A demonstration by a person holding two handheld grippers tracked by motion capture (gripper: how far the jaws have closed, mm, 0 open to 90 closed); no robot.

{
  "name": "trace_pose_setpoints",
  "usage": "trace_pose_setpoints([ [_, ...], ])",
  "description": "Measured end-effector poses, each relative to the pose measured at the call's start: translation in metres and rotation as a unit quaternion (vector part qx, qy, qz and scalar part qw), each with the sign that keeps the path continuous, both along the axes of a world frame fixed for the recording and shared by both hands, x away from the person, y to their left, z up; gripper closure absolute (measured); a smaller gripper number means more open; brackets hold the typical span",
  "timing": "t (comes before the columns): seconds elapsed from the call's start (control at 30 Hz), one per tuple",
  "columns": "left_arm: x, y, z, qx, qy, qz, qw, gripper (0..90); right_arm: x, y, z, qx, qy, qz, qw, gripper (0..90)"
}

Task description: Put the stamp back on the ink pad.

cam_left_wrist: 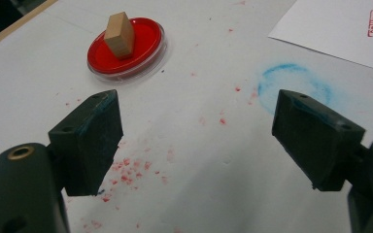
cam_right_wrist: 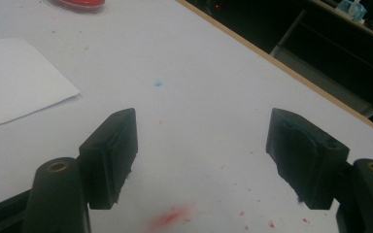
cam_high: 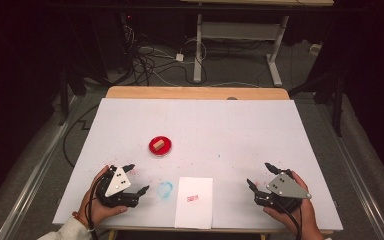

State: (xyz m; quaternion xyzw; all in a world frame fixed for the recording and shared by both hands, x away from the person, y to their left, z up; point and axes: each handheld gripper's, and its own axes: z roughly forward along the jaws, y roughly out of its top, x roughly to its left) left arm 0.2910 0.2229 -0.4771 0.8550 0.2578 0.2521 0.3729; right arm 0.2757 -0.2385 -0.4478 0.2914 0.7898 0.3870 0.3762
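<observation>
Resting low on the white table sheet (cam_high: 240,125), black left gripper (cam_high: 136,178) with jaws spread wide, empty; black right gripper (cam_high: 261,175) likewise wide and empty at the near right. Between them, near the front edge, white rectangular paper sheet (cam_high: 194,201) with a small red stamp mark (cam_high: 193,198). Just beside the left gripper, smudged blue ring stain (cam_left_wrist: 294,82). Farther ahead, well apart from those jaws, small tan wooden block stamp (cam_left_wrist: 119,35) standing upright in a round red ink pad dish (cam_left_wrist: 148,36)
</observation>
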Motion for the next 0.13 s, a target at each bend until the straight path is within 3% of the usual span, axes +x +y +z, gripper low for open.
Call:
trace_pose_setpoints([
  [0.13, 0.0031, -0.0004, -0.0009, -0.002, 0.005, 0.003, 1.0, 17.9, 0.0012, -0.0017, -0.0006, 0.001, 0.002, 0.0, 1.0, 27.6],
])
